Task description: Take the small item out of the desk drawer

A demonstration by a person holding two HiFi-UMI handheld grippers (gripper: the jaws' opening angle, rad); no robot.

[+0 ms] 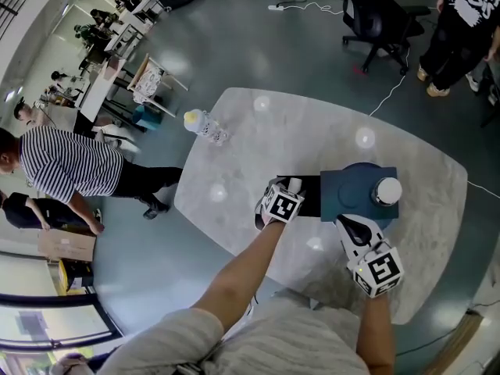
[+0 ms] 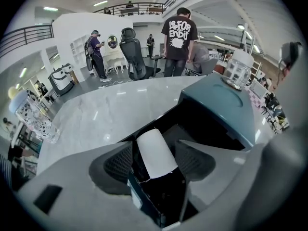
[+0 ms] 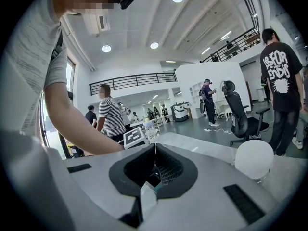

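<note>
Head view: left tongs (image 1: pixel 290 188) over the open drawer (image 1: pixel 309 198) on the table (image 1: pixel 258 131). Left gripper view: jaws wide around the small white item (image 2: pixel 156 153) in the drawer, seemingly not touching; closing off-centre could knock it over. Right gripper view: right tongs (image 3: pixel 155 149) closed, empty

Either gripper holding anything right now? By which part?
Nothing held. The left gripper is open, with the small white cylinder standing between its pads at the open drawer, ungripped. The right gripper is shut on nothing.
</note>
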